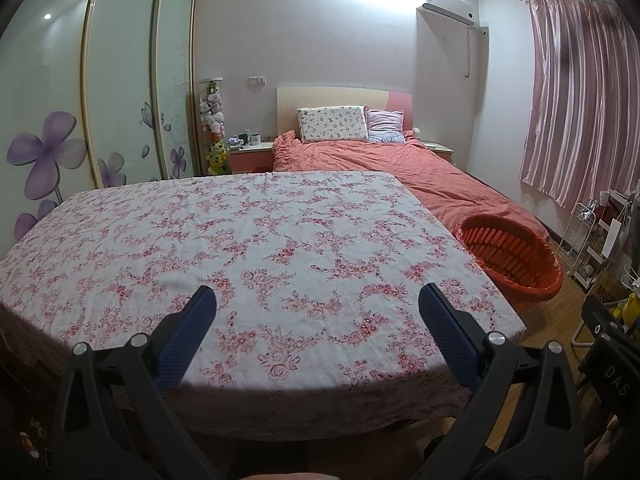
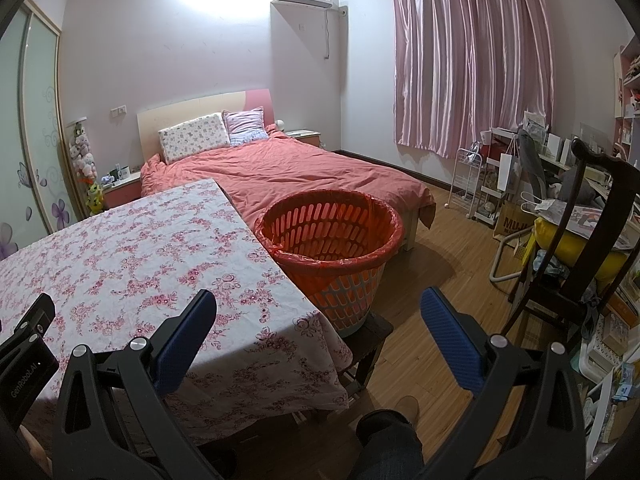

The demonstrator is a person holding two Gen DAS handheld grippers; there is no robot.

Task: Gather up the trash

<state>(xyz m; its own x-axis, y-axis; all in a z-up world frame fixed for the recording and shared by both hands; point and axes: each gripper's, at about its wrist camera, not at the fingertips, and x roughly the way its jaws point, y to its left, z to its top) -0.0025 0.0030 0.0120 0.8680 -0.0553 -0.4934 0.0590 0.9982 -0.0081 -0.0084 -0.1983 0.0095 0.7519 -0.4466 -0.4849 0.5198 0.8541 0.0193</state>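
the tablecloth (image 1: 256, 240) is thin printed cotton-like cloth, matt, faintly creased, hanging soft over the table's edges. the basket (image 2: 340, 280) is slotted plastic, pale outside, lined with a thin glossy red plastic bag (image 2: 332, 256) folded over its rim. the left gripper (image 1: 318, 300) and right gripper (image 2: 318, 300) have matt black plastic arms, bright metal rivet heads, and blue pads (image 2: 448, 340) with a fine ribbed, rubbery texture. the floor (image 2: 440, 280) is wood plank with a low sheen. the duvet (image 2: 288, 168) is matt, wrinkled cloth. the curtain (image 2: 472, 60) is shiny satin-like fabric. the wardrobe doors (image 1: 124, 80) look like frosted glass, smooth, in pale metal-look frames.
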